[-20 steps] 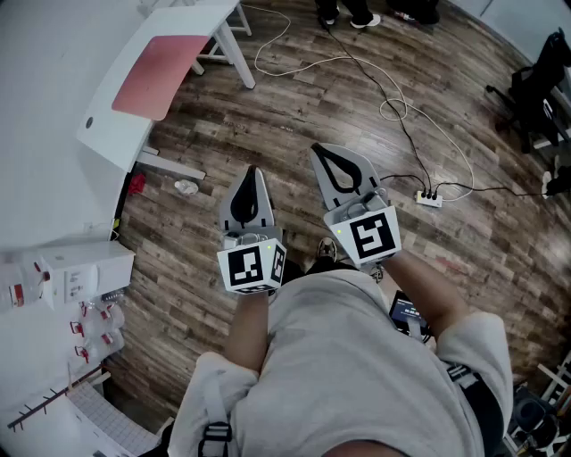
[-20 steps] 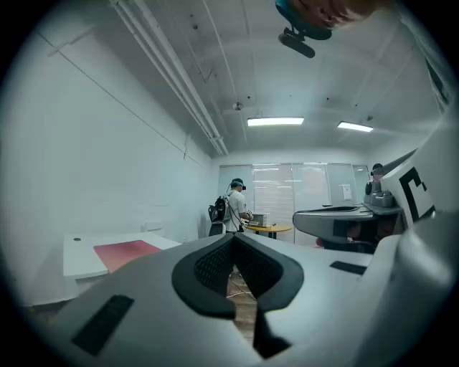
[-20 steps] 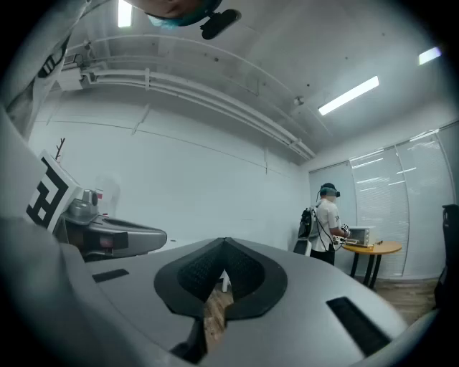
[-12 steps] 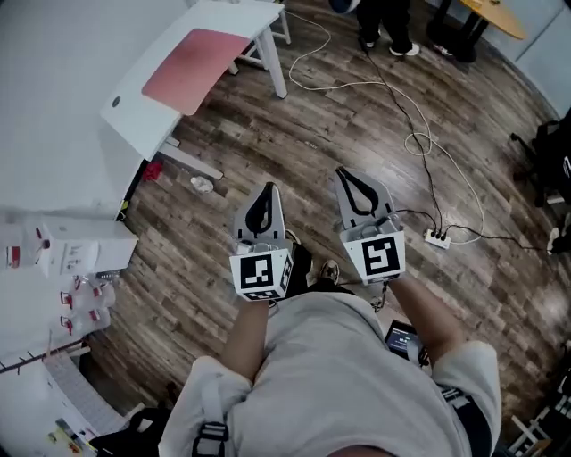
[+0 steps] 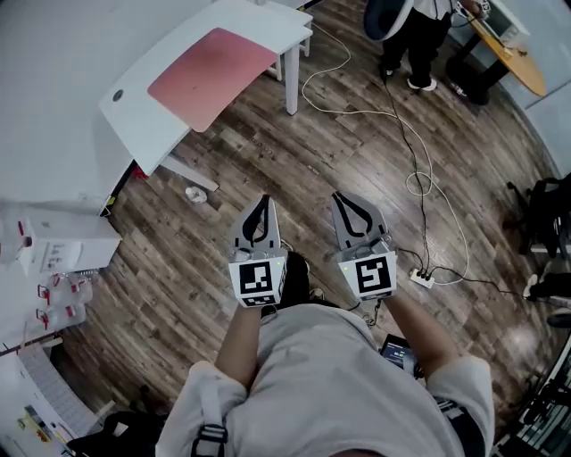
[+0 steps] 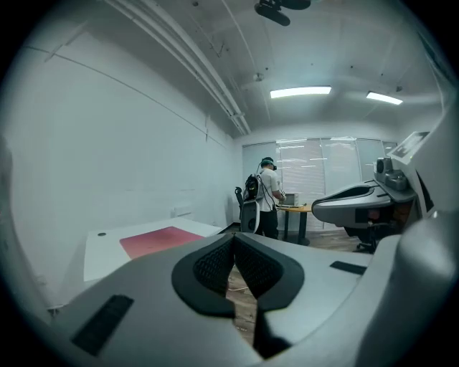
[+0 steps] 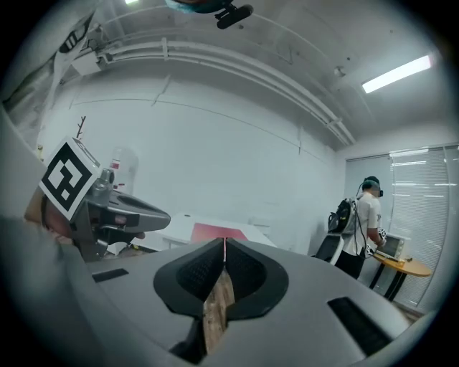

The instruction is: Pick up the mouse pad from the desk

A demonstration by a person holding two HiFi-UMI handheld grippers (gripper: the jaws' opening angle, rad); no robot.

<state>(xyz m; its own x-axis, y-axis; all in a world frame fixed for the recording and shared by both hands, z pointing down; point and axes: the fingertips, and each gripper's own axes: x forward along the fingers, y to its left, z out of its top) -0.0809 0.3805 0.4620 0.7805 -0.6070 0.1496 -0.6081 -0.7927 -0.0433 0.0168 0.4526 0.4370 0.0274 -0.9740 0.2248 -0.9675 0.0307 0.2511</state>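
The left tool [image 5: 260, 205] and the right tool [image 5: 347, 202] are held out side by side above the wooden floor [image 5: 294, 152], each with its jaws pressed together and nothing between them. The pink mouse pad [image 5: 212, 76] lies flat on the white table [image 5: 134, 120], well apart from both tools, ahead and to their left. A second person [image 5: 412, 25] stands further off, beyond a white cable [image 5: 357, 85] on the floor.

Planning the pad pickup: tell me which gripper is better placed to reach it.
Left, probably. In the head view the pad lies on the desk up and to the left, on the side of the left gripper; the right gripper is farther across. Both are shut, empty, well short of the desk.
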